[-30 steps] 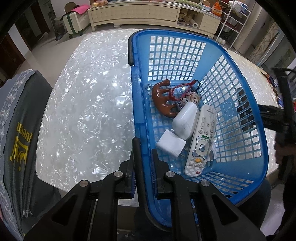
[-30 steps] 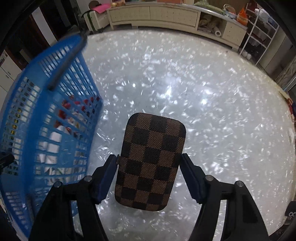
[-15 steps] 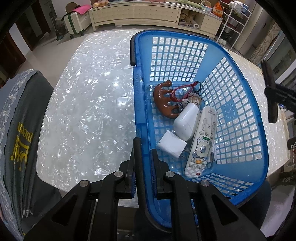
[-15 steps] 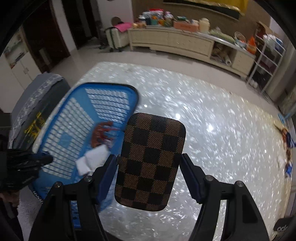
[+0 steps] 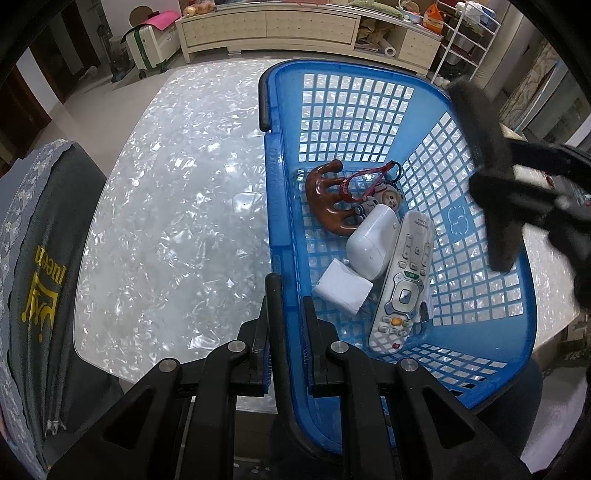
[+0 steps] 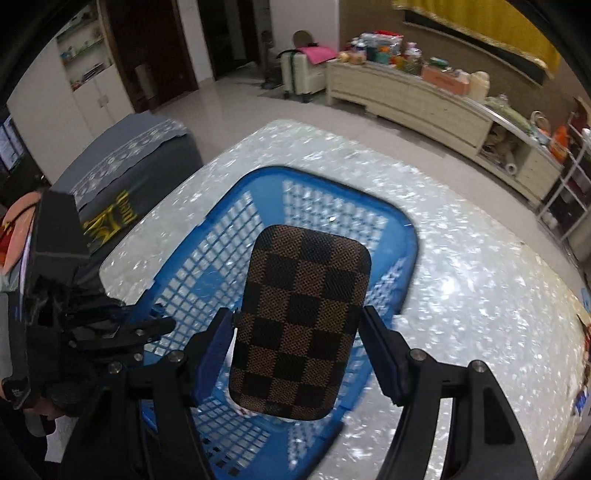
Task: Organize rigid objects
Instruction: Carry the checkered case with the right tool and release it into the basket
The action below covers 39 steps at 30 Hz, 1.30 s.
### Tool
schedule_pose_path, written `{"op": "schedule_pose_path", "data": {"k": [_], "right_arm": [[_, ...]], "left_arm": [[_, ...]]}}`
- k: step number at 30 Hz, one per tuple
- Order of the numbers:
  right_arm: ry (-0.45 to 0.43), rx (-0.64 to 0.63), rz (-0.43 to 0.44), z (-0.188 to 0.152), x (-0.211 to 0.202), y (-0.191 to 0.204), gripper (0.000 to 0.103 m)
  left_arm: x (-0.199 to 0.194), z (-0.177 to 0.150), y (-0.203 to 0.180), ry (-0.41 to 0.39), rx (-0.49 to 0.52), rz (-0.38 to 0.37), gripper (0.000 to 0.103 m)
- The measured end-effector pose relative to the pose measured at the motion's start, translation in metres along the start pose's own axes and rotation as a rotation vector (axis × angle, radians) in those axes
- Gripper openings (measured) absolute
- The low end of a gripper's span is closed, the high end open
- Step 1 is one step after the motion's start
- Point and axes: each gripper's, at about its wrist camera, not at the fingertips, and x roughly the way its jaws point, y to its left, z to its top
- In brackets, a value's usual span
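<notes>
A blue plastic basket (image 5: 480, 350) stands on the pearly white table (image 5: 177, 203). My left gripper (image 5: 286, 343) is shut on the black handle at the basket's near rim. Inside lie a brown wooden comb (image 5: 325, 199), a small doll keychain with a red strap (image 5: 388, 195), a white oval case (image 5: 373, 243), a white remote (image 5: 406, 280) and a white folded packet (image 5: 341, 288). My right gripper (image 6: 297, 332) is shut on a brown checkered case (image 6: 303, 317), held in the air above the basket (image 6: 402, 236). In the left wrist view the checkered case (image 5: 480, 155) shows edge-on over the basket's right side.
A chair with a grey cover (image 5: 37, 277) stands at the table's left edge. A long cream cabinet (image 5: 295, 26) and a white wire rack (image 5: 469, 37) line the far wall. Small items lie at the table's far right edge (image 6: 583, 398).
My right gripper has risen with the checkered case and swung from beside the basket to above it. My left gripper and the basket have stayed put.
</notes>
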Motion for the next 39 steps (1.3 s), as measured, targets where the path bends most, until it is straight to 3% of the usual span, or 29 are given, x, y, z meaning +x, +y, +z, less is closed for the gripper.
{"op": "schedule_pose_path", "data": {"k": [9, 16, 24, 39], "right_arm": [[0.047, -0.066, 0.000, -0.004, 0.026, 0.009, 0.067], [0.080, -0.047, 0.022, -0.011, 0.040, -0.001, 0.067], [0.070, -0.081, -0.049, -0.005, 0.049, 0.010, 0.067], [0.058, -0.066, -0.039, -0.006, 0.051, 0.011, 0.069]], "left_arm": [[0.000, 0.000, 0.000, -0.003, -0.001, -0.004, 0.015], [0.000, 0.000, 0.001, -0.008, 0.002, -0.009, 0.015], [0.001, 0.002, 0.002, -0.010, 0.011, -0.012, 0.015], [0.001, 0.001, 0.004, -0.023, 0.008, -0.015, 0.015]]}}
